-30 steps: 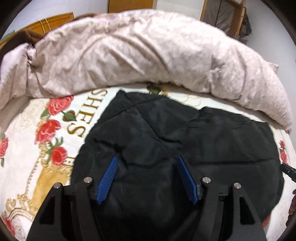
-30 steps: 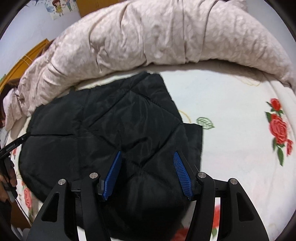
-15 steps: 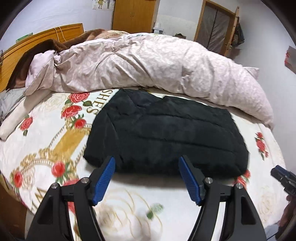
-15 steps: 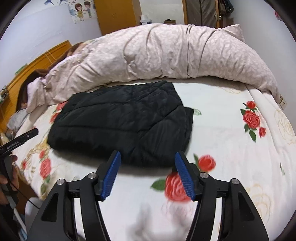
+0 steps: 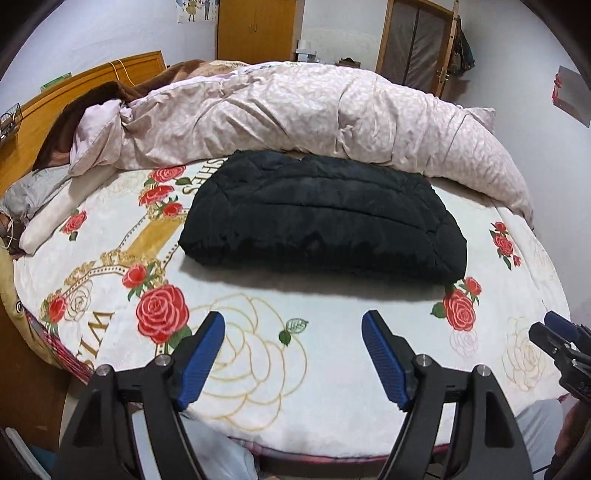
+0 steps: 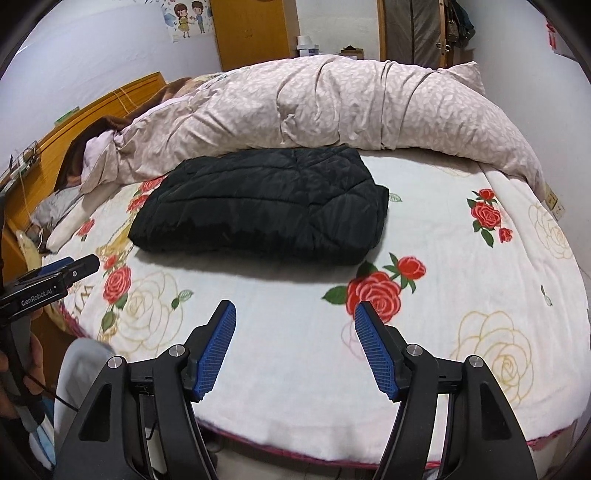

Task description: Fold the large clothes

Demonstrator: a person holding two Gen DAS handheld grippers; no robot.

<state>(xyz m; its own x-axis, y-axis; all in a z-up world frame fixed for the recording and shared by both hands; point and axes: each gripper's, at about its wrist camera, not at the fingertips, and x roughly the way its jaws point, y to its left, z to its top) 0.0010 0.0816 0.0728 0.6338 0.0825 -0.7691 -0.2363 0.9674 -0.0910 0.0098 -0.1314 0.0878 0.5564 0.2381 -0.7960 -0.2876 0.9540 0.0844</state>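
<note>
A black quilted jacket [image 5: 325, 218] lies folded into a thick rectangle in the middle of the bed; it also shows in the right wrist view [image 6: 266, 206]. My left gripper [image 5: 293, 325] is open and empty, held back over the bed's near edge, well short of the jacket. My right gripper [image 6: 295, 314] is open and empty too, also back over the near edge. Each gripper shows at the side of the other's view: the right one [image 5: 554, 339] and the left one [image 6: 70, 269].
The bed has a white rose-print blanket [image 5: 258, 332]. A rolled pink duvet [image 5: 314, 110] lies right behind the jacket. A wooden headboard [image 5: 74, 88] stands at the left. A wooden wardrobe [image 5: 255, 29] and a door [image 5: 417, 44] are at the back.
Both grippers have drawn back from over the jacket to the bed's near edge. The jacket has stayed folded in place.
</note>
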